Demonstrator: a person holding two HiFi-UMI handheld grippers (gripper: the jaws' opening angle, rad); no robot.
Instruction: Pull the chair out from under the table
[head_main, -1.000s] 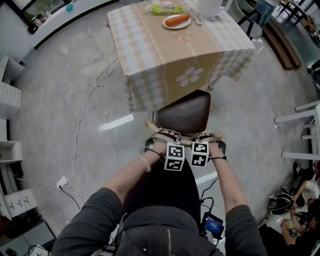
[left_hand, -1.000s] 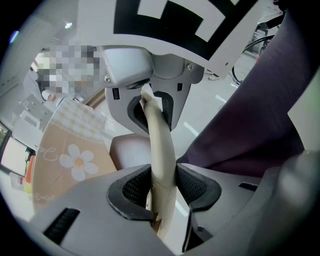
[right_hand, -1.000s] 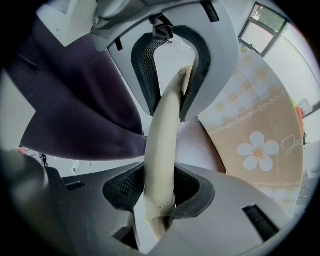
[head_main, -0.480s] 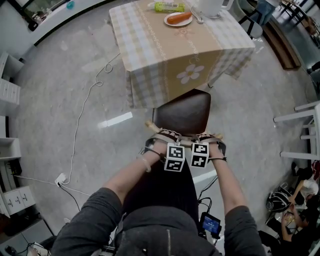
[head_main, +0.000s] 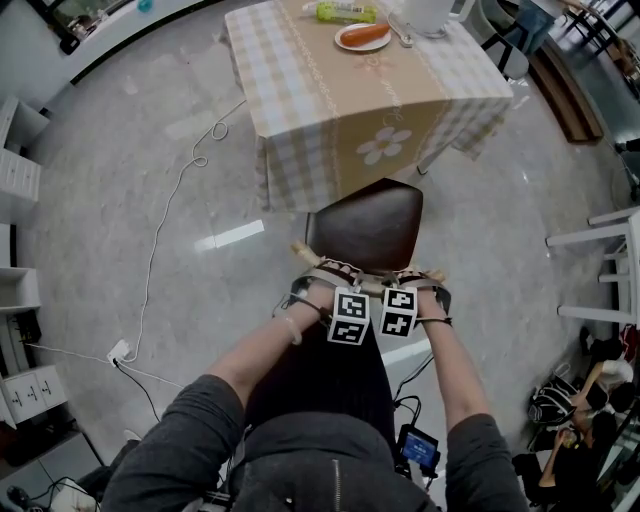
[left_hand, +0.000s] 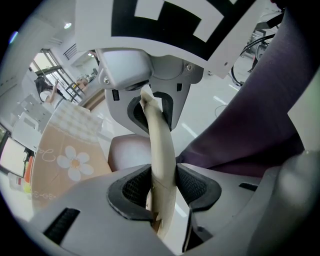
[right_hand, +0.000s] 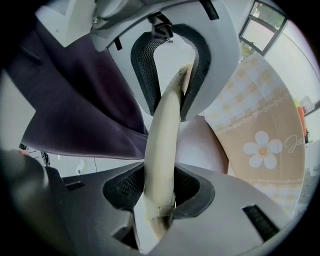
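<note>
The chair has a dark brown seat and a cream backrest rail. It stands just in front of the table with the checked, flower-print cloth. My left gripper is shut on the rail's left part, and my right gripper is shut on its right part. In the left gripper view the rail runs through the notched pads of the left gripper. The right gripper view shows the right gripper clamped on the rail the same way, with the seat and the cloth beyond.
On the table are a plate with an orange item, a green packet and a white jug. A white cable runs across the floor to a power strip. White furniture stands at right and drawers at left.
The table has slid up and away in the head view while the seat and my hands hold their place in frame. More of the seat shows clear of the tablecloth.
</note>
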